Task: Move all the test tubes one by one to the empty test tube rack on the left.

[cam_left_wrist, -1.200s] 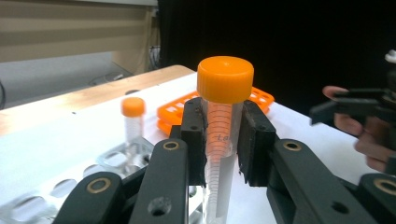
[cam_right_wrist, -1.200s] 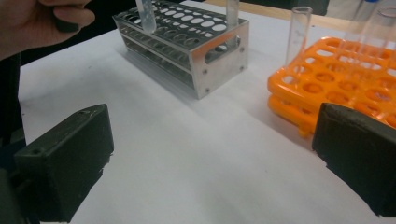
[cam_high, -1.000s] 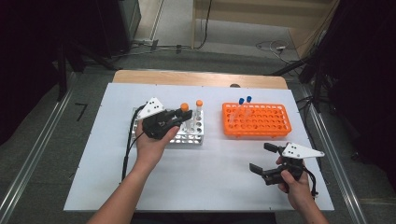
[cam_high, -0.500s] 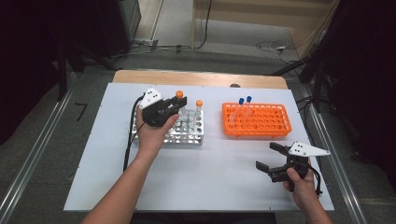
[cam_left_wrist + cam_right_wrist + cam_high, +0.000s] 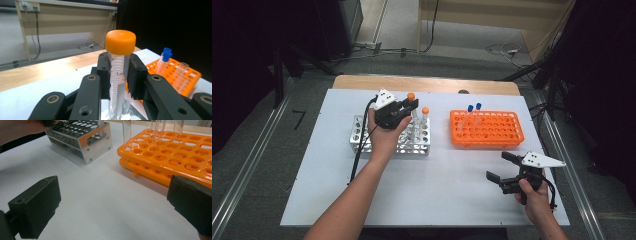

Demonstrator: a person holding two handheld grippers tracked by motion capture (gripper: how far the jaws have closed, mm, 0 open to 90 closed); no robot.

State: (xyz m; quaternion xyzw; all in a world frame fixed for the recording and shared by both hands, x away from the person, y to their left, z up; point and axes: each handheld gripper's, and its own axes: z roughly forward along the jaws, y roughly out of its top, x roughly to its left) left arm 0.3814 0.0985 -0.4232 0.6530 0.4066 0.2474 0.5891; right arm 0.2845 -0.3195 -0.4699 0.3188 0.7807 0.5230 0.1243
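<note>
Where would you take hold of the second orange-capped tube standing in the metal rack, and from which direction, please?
Grip the orange-capped tube on its clear wall just under the cap, coming from above with the fingers on either side. It stands upright in the metal rack, so only its upper part rises clear, and the wider cap should keep it from slipping. The left gripper holds its tube that way.

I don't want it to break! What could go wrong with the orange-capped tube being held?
The left gripper clamps the orange-capped tube just under its cap, so it might slip or tilt. Lowered crooked, its tip could miss a hole in the metal rack, or it might bump the second orange-capped tube standing close by.
</note>
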